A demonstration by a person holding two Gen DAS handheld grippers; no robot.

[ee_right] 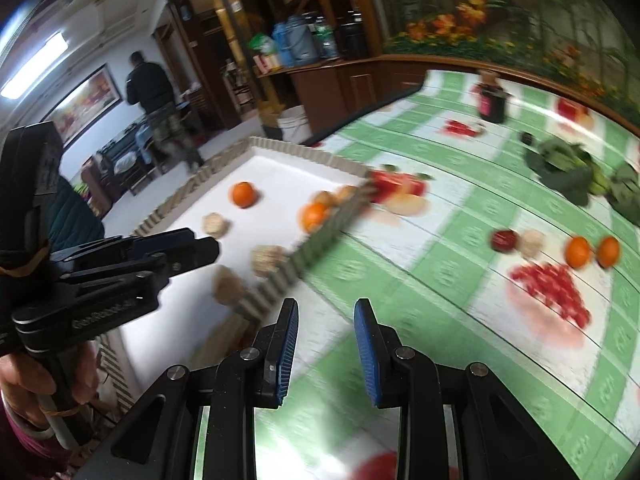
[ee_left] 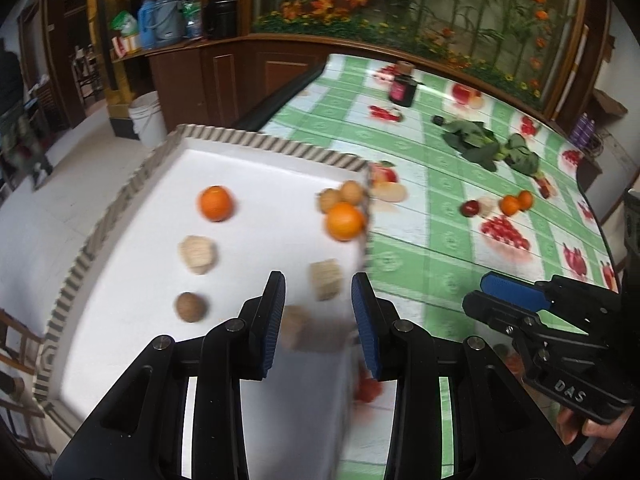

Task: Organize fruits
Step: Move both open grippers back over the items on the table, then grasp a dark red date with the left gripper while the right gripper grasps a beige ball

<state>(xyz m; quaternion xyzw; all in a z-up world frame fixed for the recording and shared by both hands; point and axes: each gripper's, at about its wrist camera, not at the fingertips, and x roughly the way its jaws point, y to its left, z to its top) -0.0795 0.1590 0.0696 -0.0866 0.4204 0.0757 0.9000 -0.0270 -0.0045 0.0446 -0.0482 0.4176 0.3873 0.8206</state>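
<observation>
1. The tablecloth [ee_right: 420, 276] is a green-and-white check printed with red fruit.
2. The tray [ee_left: 256, 142] is white inside, its rim striped grey and cream.
3. Two oranges [ee_left: 216, 203] in the tray are bright orange; beside them lie pale tan and brown pieces, too blurred to name.
4. On the cloth sit two more oranges [ee_right: 578, 252], a dark red fruit [ee_right: 504, 240] and dark green leafy vegetables [ee_left: 476, 142].
5. Both grippers are black with blue pads [ee_right: 366, 344].

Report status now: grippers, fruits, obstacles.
Left gripper and right gripper: both empty. Two oranges and red fruit remain outside tray. Nothing blocking.
</observation>
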